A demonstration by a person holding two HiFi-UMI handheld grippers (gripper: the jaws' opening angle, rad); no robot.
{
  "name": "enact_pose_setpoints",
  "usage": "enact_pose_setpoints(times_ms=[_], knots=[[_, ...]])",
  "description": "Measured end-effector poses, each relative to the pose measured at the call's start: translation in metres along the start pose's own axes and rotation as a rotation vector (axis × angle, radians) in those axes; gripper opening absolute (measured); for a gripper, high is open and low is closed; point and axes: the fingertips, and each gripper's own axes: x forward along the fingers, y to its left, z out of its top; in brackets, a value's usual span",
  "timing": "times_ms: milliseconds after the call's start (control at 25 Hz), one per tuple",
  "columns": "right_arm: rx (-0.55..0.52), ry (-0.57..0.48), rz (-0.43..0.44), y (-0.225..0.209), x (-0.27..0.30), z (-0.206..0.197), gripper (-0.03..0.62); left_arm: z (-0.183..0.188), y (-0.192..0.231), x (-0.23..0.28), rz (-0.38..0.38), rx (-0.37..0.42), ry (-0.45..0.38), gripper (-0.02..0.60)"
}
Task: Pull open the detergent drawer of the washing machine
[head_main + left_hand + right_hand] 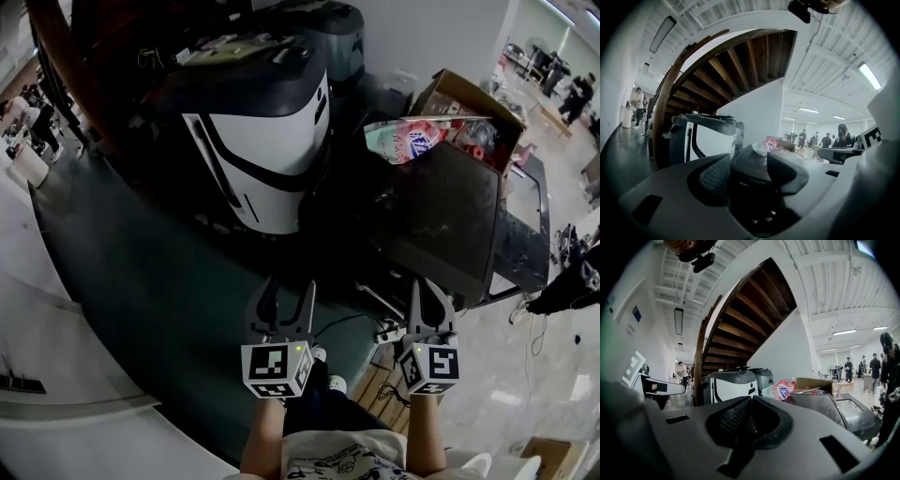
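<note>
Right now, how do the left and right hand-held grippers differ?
Jaws: the left hand-held gripper has its jaws apart, while the right hand-held gripper has them closed together.
Aim: the left one points toward the white-and-black machine, the right one toward the dark flat-topped unit.
Shared: both are empty and neither touches a machine.

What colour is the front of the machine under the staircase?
White machine front, black stripe; head view.

Left gripper (287, 289) jaws stand apart and empty; right gripper (425, 286) jaws are pressed together.
</note>
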Motion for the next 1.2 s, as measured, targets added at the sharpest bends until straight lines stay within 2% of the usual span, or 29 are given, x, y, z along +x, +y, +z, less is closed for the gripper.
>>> enact_pose_setpoints(times_ms=[320, 600, 880, 1040, 1200], knots=[[-0.015, 0.026, -0.052, -0.003, 0.036, -0.023, 0.018, -0.027, 0.023, 0.051, -0.051, -0.056, 0.043, 0.244], [-0.021, 0.039, -0.093, -0.006, 0.06, -0.049, 0.018, -0.058, 0.032, 0.086, -0.081, -0.025, 0.094, 0.244], [-0.03, 0.065, -0.096, -0.004, 0.081, -0.083, 0.02, -0.088, 0.038, 0.117, -0.117, -0.015, 0.121, 0.244], [-0.037, 0.078, -0.083, 0.0, 0.092, -0.102, 0.019, -0.107, 0.042, 0.132, -0.133, -0.045, 0.125, 0.244], [-0.039, 0.09, -0.069, 0.004, 0.1, -0.12, 0.018, -0.129, 0.043, 0.146, -0.152, -0.111, 0.14, 0.244]])
